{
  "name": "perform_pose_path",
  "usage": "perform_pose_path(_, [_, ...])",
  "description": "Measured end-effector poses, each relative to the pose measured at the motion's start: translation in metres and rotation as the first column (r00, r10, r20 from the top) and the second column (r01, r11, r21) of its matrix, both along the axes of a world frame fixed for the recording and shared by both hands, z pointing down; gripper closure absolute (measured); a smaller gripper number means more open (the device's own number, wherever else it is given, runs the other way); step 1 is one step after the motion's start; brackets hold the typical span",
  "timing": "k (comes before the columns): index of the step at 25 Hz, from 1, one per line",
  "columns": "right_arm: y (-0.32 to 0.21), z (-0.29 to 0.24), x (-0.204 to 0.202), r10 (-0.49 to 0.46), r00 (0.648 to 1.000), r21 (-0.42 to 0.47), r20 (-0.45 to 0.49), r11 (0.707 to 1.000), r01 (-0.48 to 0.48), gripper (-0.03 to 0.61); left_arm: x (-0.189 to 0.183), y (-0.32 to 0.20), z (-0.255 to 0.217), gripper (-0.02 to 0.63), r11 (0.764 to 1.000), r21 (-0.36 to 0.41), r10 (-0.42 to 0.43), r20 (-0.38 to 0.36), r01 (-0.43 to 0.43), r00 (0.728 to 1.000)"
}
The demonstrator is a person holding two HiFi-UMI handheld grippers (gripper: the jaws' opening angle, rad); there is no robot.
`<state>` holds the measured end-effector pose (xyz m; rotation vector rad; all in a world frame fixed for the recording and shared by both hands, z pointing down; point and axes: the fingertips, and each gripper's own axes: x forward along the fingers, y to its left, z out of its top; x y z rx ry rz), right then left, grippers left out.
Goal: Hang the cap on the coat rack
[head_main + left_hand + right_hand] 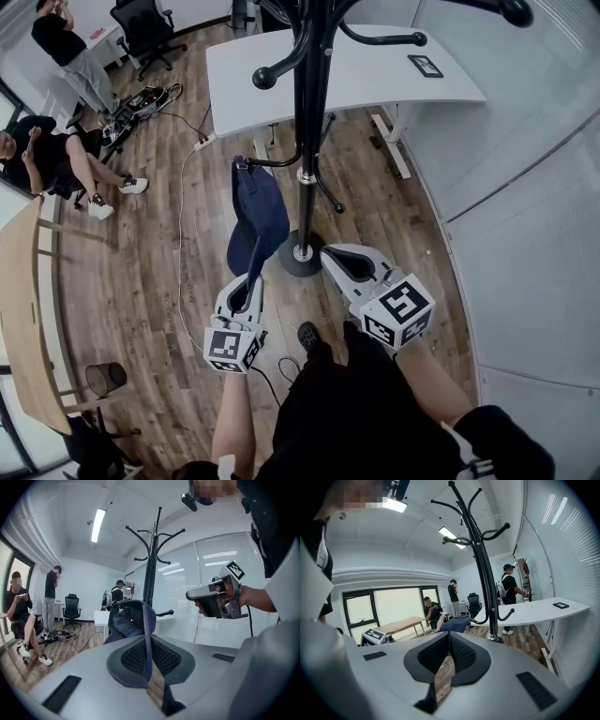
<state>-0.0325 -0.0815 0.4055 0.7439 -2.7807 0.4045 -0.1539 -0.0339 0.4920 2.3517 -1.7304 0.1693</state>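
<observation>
A navy cap (259, 216) hangs in front of the black coat rack (306, 112); its upper end lies at the tip of a low hook (272, 162), and I cannot tell whether it rests on it. My left gripper (251, 281) is shut on the cap's lower edge. In the left gripper view the cap's (131, 620) fabric runs down between the pads (161, 656). My right gripper (339, 258) is shut and empty, just right of the rack's base (302, 253). In the right gripper view the rack (483, 573) rises ahead and the cap (454, 625) shows beyond the closed jaws.
A white desk (366, 75) stands behind the rack. Cables (187, 187) trail over the wood floor. A seated person (56, 159) and a standing one (66, 52) are at the far left, near an office chair (145, 33). A wooden table (23, 309) and a bin (105, 378) are at the left.
</observation>
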Motion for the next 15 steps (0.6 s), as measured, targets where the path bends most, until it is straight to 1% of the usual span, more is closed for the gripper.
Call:
perform_pose_path(2, [0.0,0.0,0.0,0.0,1.0,-0.001,0.0,1.0,0.0,0.546,0.002,0.0,-0.003,0.584,1.0,0.008,0.008,0.009,-0.008,1.0])
perform_pose_path(6, [0.0,-0.003,0.0,0.002,1.0,0.004,0.005,1.0,-0.002,0.546,0.005,-0.002,-0.002,0.584,1.0,0.001,0.023,0.034,-0.023,0.999])
perform_pose_path(15, [-0.003,-0.003,0.003,0.01,1.0,0.005,0.003,1.0,-0.01,0.546,0.017,-0.009,0.002,0.584,0.998,-0.016,0.068,0.035,-0.067,0.997])
